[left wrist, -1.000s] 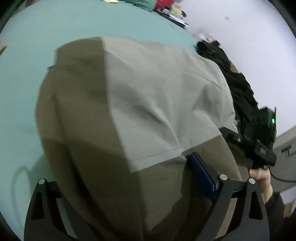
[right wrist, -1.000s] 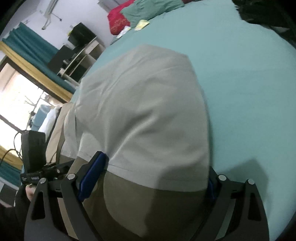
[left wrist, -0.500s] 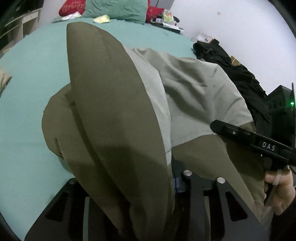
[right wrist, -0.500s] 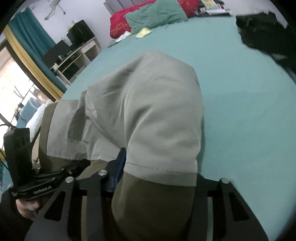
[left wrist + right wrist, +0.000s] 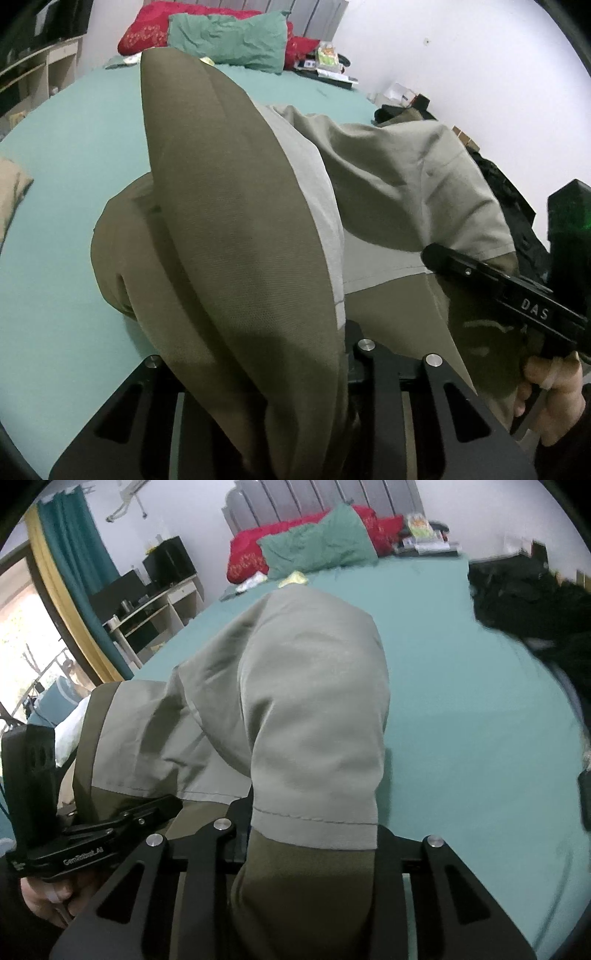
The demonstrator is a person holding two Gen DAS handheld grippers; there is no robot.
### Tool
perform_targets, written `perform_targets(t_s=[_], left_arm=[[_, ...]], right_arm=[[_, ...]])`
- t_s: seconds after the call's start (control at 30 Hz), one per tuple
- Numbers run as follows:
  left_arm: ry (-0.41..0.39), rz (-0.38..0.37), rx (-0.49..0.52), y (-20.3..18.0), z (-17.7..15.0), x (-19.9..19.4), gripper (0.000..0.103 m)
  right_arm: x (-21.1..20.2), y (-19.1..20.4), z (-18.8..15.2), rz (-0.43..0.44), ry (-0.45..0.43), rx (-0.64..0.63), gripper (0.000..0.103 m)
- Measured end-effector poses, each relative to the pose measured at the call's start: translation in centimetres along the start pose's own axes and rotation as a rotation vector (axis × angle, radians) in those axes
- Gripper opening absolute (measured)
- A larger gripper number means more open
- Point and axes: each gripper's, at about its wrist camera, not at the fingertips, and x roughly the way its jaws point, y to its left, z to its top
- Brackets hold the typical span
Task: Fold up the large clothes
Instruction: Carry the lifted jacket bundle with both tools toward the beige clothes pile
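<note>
L black two-finger gripper (image 5: 295, 373) & R black two-finger gripper (image 5: 310, 834): jaws just been closing, each clamped on a bunch of olive-and-grey cloth (image 5: 314, 709), both angled down.

A bed (image 5: 461, 701) covered by a teal sheet is seen, with the two-tone garment (image 5: 314, 709), pillows (image 5: 317, 550) and black clothes (image 5: 517, 602) lying on it.

One two-tone garment (image 5: 236, 236), olive and pale grey, on one teal-sheeted bed (image 5: 480, 709); two grippers, left (image 5: 280, 373) and right (image 5: 306, 834), w/ cloth between the jaws of each. At the headboard end: two pillows, one red (image 5: 247, 557), one green (image 5: 317, 546). One black clothes pile (image 5: 524, 602) at bed's right edge, approx. one shelving unit (image 5: 155, 609) at left.
</note>
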Motion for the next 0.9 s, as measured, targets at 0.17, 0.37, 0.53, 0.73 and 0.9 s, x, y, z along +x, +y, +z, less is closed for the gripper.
perform_targets(t_s=[0.17,0.37,0.53,0.73,0.9], left_arm=[[-0.045,-0.003,-0.012,0.2,0.8,-1.3,0.032],[-0.126,0.020,-0.029,2.2,2.0,-4.5,0.031],[-0.199,0.052,-0.046,4.3,3.5,-7.5,0.031],[-0.270,0.113,-0.085,8.4,3.8,-12.1,0.027],[-0.314,0.167,-0.131,11.7,3.4,-15.7,0.025]], right_arm=[[-1.8,2.1,0.9,-0.032,-0.069,-0.052,0.029],[-2.5,4.5,2.5,-0.014,-0.160,-0.094,0.029],[-2.5,7.5,3.7,0.025,-0.244,-0.118,0.029],[-1.4,11.3,4.9,0.107,-0.274,-0.100,0.029],[0.0,15.1,5.1,0.195,-0.277,-0.088,0.028]])
